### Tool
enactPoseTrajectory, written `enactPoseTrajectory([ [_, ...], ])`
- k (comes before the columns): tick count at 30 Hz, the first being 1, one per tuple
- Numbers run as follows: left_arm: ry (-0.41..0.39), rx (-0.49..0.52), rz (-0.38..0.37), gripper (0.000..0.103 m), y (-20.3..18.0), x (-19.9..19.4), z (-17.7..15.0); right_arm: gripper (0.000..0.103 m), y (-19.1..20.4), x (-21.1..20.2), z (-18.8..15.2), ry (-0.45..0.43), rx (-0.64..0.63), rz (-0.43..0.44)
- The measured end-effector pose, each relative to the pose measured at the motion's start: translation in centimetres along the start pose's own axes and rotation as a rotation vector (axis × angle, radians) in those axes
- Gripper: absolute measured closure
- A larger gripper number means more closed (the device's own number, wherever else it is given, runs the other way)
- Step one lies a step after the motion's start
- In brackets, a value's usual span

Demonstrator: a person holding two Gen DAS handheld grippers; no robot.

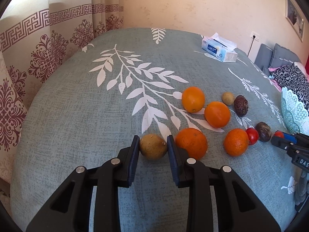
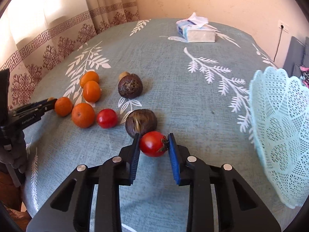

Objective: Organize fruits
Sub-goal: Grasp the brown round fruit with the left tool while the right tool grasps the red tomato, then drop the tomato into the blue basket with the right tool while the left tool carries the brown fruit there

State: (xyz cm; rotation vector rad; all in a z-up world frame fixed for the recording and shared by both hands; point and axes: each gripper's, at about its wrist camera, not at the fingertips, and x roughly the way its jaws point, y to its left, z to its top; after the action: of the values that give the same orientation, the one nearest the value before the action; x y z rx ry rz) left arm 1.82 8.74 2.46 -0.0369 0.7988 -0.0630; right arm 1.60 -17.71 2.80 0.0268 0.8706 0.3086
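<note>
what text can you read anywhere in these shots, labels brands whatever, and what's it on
"Color&Life": blue label on the tissue pack at the far end of the table; the smaller print under it is too small to read.
"DAS": white letters on the body of the right gripper, cut off by the picture's edge.
"GenRobot.AI", small and only roughly legible: white print on the side of the left gripper.
No text shows on the fruit or the lace basket.
</note>
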Motion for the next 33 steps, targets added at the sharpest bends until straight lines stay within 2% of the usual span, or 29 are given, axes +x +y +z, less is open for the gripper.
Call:
enactPoseTrajectory([
  [7,-0.008,-0.017,0.001,0.074,-1.5,-1.3,0.0,0.074,-2.0,-3.0,-0.5,-0.066,0.058,-0.017],
  [11,-0.033,0.006,-0.009,0.074,-3.0,-2.5,0.5,0.074,-3.4,-4.9,-0.5,-0.115,0.092,-0.040],
  [17,-0.061,0.046,-0.038,0.074,-5.7,-3.8,1.3,0.074,-7.0,-7.7,-1.1,-0.188,0.170,-0.144],
  [23,-0.061,0.092,-0.078,0.074,-8.7,-4.1,1.6,0.074,-11.0,-9.0,-2.4,-0.193,0.268,-0.210],
  [29,-0.057,0.145,-0.123,0.074,-12.1,-4.0,1.9,0.072,-13.3,-9.1,-3.6,-0.179,0.337,-0.229],
  [31,-0.057,0.163,-0.141,0.074,-13.4,-4.0,2.0,0.059,-13.7,-9.2,-3.8,-0.187,0.356,-0.231],
  [32,-0.056,0.174,-0.152,0.074,-14.1,-4.0,2.1,0.047,-13.9,-9.5,-3.9,-0.200,0.366,-0.234],
  [33,-0.054,0.182,-0.161,0.074,-14.6,-4.0,2.1,0.046,-14.0,-9.8,-3.9,-0.211,0.369,-0.240],
])
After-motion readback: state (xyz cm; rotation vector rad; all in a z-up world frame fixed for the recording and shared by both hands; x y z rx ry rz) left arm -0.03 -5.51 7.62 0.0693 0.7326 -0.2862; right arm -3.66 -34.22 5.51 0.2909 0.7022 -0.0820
